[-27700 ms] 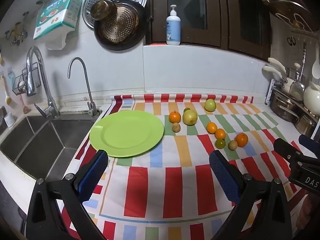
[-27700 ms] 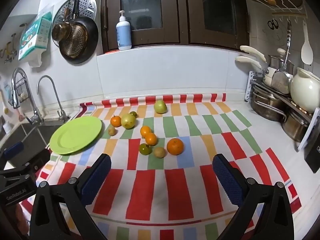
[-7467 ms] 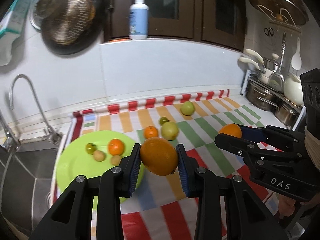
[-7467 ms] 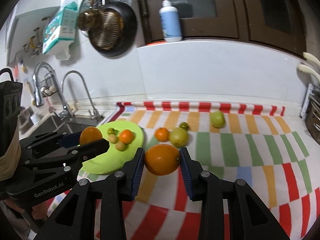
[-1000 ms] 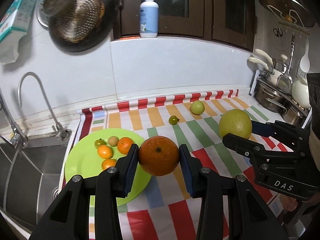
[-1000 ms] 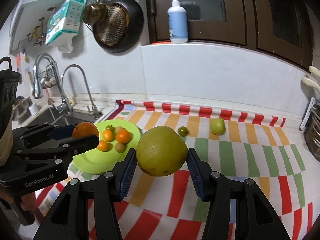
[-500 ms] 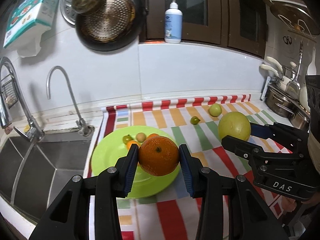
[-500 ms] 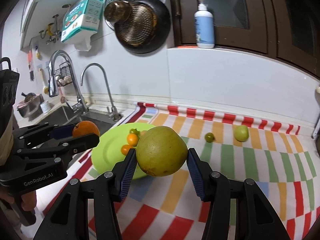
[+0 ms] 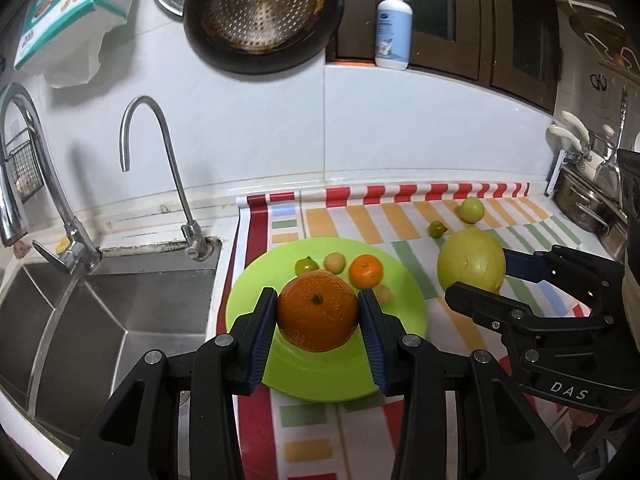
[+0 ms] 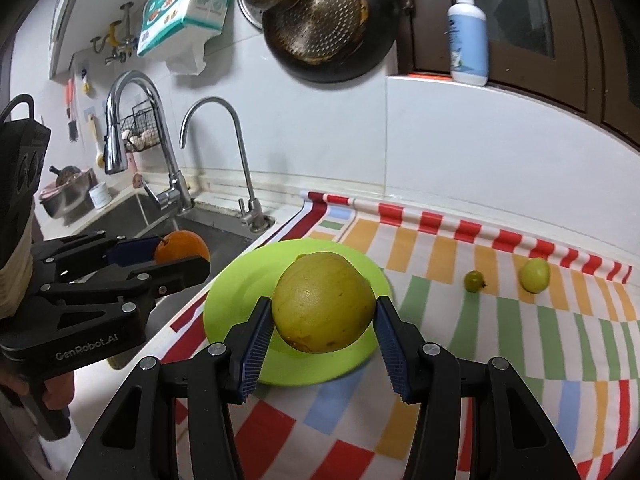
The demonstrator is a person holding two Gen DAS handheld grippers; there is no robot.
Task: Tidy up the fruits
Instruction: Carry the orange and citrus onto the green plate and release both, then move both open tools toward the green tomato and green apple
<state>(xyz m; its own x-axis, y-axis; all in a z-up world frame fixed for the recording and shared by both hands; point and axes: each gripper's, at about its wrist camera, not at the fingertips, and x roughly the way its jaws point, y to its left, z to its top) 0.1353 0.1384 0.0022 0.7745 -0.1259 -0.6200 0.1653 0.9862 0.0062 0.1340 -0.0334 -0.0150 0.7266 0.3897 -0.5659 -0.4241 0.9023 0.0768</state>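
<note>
Left wrist view shows, from left to right, a steel sink (image 9: 120, 312), then a green plate (image 9: 320, 376) on the striped cloth (image 9: 400, 220) that covers the surface. The left gripper (image 9: 318, 322) has its jaws closed on a large orange (image 9: 317, 311), which hangs over the near part of the plate. On the plate behind it lie a small green fruit (image 9: 306, 266), a small tan fruit (image 9: 334, 263) and a mandarin (image 9: 365, 271); another small tan fruit (image 9: 384, 294) is partly hidden by the right pad. Further right, the right gripper (image 9: 480, 280) holds a big yellow-green fruit (image 9: 471, 260) above the cloth, just beside the plate. Behind it, a tiny green fruit (image 9: 437, 229) and a pale green fruit (image 9: 471, 209) rest on the cloth, well apart from the plate.

Right wrist view shows the left gripper (image 10: 176, 256) with the orange (image 10: 182, 246) on the left, above the sink edge. In the middle, the jaws of the right gripper (image 10: 323, 322) press on the yellow-green fruit (image 10: 323, 307) over the plate (image 10: 240, 320).
</note>
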